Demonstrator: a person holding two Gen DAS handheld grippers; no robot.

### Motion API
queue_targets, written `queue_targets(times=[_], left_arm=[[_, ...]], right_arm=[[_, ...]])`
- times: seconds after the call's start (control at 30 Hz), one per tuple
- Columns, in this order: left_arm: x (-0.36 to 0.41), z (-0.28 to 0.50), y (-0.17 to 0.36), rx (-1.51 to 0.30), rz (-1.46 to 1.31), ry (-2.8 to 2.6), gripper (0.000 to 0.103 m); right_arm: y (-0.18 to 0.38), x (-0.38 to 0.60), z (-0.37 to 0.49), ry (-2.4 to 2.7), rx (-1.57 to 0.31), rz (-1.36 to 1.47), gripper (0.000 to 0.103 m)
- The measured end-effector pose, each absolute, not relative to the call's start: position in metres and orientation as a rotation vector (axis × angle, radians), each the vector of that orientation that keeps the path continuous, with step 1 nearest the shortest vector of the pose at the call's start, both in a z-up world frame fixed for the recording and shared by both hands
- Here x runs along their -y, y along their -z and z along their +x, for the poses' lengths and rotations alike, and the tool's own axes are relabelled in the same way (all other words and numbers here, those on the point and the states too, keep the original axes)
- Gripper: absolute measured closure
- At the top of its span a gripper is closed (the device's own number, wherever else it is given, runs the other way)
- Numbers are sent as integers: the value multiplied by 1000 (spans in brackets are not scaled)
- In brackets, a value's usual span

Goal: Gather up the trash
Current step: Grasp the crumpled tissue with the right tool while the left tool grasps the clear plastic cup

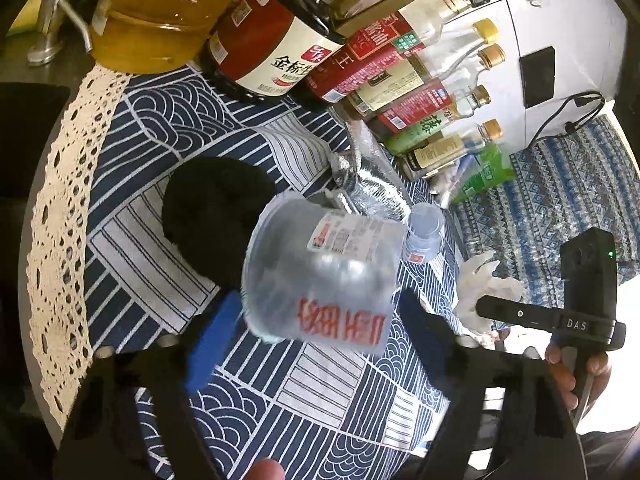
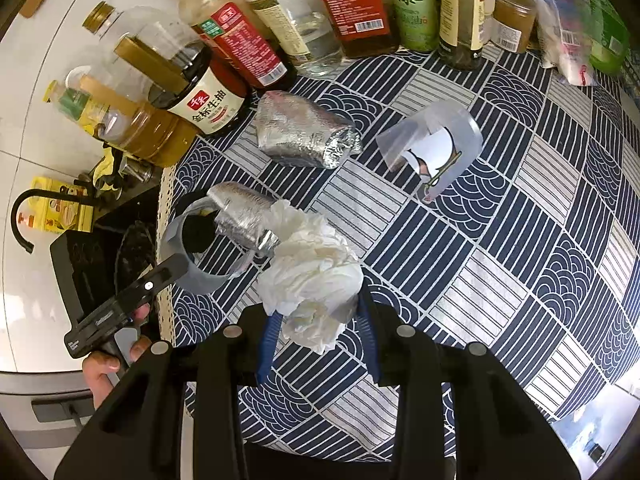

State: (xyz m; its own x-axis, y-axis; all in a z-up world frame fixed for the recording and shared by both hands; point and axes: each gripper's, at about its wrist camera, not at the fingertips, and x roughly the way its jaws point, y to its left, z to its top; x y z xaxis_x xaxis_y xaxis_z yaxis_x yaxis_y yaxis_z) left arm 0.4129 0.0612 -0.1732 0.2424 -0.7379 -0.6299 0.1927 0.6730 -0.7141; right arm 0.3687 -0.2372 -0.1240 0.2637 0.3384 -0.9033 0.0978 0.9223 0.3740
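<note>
My left gripper [image 1: 316, 300] is shut on a clear plastic cup [image 1: 320, 272] with red characters, held tilted above the blue patterned cloth [image 1: 168, 128]; its blue pads [image 1: 208, 344] sit on either side of the cup. A foil roll [image 2: 244, 220] pokes at the cup's mouth [image 2: 196, 248]. A black round thing [image 1: 216, 216] lies just behind. My right gripper [image 2: 320, 304] is shut on crumpled white tissue [image 2: 316, 276], to the right of the cup. On the cloth lie a foil wad [image 2: 304, 136] and a second clear cup [image 2: 436, 140], on its side.
Sauce and oil bottles [image 2: 240, 40] line the back of the cloth, with packets [image 2: 572, 28] at the far right. A big oil jug [image 1: 160, 12] and a faucet [image 1: 52, 36] stand at the left. The cloth's lace edge [image 1: 60, 208] borders a dark sink [image 2: 92, 256].
</note>
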Motion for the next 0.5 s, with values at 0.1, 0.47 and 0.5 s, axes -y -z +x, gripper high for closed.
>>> queue_targets(times=[0.1,0.47,0.5], left_arm=[[-64,410,174,-1159,-577,671,42],[-64,395,160,-1139,-583,680,42],[-65,394,157,-1137,-575,677,42]], right_arm=[[125,235,368,-177,-1307,390,67],[120,229,360,-204,-1295,381,67],[119,228,359,-210,-1291,380,67]])
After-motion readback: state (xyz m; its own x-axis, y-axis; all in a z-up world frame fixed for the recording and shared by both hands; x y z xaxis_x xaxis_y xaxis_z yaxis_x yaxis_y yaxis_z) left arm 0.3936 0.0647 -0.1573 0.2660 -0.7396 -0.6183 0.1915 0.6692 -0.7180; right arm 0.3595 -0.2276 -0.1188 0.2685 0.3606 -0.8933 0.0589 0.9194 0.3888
